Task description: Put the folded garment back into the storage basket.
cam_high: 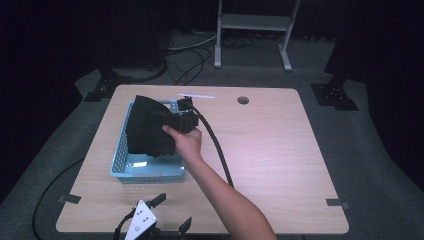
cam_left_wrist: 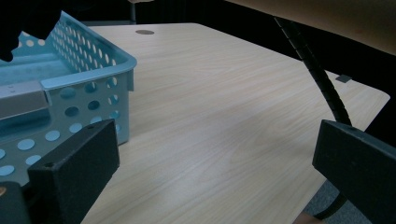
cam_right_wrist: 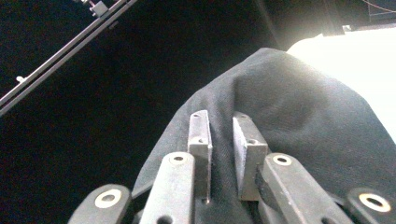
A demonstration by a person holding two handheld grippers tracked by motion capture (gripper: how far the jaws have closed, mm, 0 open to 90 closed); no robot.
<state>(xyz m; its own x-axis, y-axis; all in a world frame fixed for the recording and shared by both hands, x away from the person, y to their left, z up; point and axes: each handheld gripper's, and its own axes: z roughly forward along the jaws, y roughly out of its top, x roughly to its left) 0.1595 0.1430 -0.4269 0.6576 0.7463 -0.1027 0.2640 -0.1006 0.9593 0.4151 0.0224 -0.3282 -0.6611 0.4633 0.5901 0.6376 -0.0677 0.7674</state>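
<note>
A black cloth [cam_high: 145, 132] hangs over the far half of a light blue perforated basket [cam_high: 150, 175] on the left of the wooden table. My right gripper [cam_high: 159, 116] is held above the basket, reaching in from the right. In the right gripper view its jaws [cam_right_wrist: 220, 126] stand close together, pinching a fold of the black cloth [cam_right_wrist: 289, 102]. My left gripper [cam_high: 173, 211] rests at the table's near edge, open with nothing between its jaws. The left gripper view [cam_left_wrist: 217, 168] looks past the basket's corner [cam_left_wrist: 84, 88] over bare table.
The right gripper's black cable [cam_high: 217, 145] trails across the table middle toward the near edge. A white strip [cam_high: 196, 95] and a round hole [cam_high: 243, 100] lie near the far edge. Tape marks [cam_high: 337, 203] sit at the near corners. A white stand [cam_high: 250, 30] is on the floor beyond.
</note>
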